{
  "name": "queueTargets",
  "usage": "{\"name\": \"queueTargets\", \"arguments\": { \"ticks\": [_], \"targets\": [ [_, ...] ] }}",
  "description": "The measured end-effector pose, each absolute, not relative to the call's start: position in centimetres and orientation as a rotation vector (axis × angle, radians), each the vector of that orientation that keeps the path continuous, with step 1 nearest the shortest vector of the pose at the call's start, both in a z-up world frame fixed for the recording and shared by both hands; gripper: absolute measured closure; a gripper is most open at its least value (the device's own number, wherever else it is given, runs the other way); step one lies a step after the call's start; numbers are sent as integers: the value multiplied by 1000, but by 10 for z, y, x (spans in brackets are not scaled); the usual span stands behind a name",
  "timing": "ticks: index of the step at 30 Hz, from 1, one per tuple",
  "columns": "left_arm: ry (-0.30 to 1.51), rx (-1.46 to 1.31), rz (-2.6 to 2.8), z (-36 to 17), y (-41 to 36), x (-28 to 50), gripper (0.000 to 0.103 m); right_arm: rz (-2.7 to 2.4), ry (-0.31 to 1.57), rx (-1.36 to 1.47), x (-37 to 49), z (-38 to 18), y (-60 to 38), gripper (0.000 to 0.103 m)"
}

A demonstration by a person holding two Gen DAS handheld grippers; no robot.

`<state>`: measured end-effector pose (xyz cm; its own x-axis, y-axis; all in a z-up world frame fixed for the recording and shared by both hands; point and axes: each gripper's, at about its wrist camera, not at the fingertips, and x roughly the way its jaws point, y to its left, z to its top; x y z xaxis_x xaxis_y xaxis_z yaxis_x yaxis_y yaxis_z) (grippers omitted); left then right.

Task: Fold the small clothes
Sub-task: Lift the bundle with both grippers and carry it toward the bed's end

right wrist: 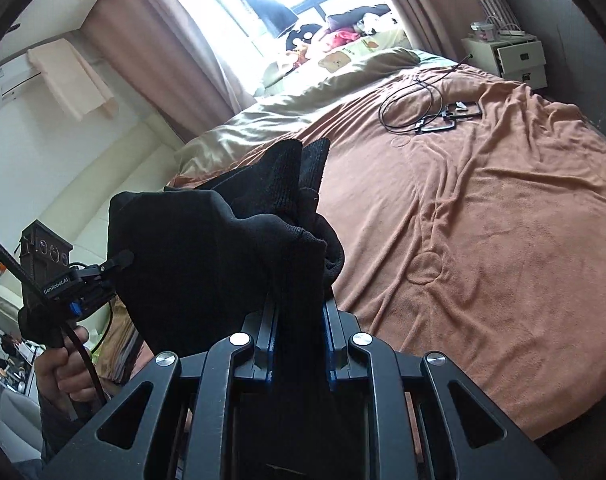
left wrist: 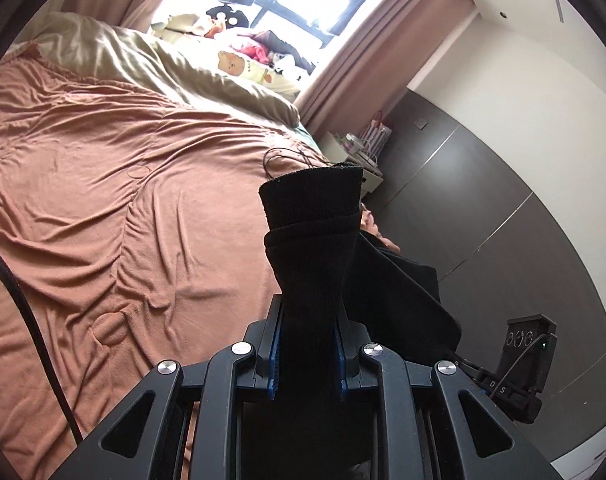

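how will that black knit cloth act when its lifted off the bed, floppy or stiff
Probably floppy: the black knit cloth sags and bunches between the left claw and right claw instead of holding a flat shape. Likely light, since small pinches on it carry it above the orange-brown fleece blanket. Its ribbed knit surface looks grippy, so slipping seems unlikely.

Black garment (left wrist: 315,248), terracotta-orange blanket (left wrist: 103,200), olive-beige duvet (left wrist: 143,60), dusty-pink curtains (left wrist: 367,60)
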<state>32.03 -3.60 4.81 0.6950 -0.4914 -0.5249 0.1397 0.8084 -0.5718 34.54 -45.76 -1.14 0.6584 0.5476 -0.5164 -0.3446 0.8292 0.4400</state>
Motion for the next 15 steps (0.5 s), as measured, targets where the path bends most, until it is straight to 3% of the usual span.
{"name": "queueTargets", "arguments": {
  "ticks": [15],
  "targets": [
    [664,-477,-486,97,-124,258,82,450,542,271,245,21,-530,89]
  ]
}}
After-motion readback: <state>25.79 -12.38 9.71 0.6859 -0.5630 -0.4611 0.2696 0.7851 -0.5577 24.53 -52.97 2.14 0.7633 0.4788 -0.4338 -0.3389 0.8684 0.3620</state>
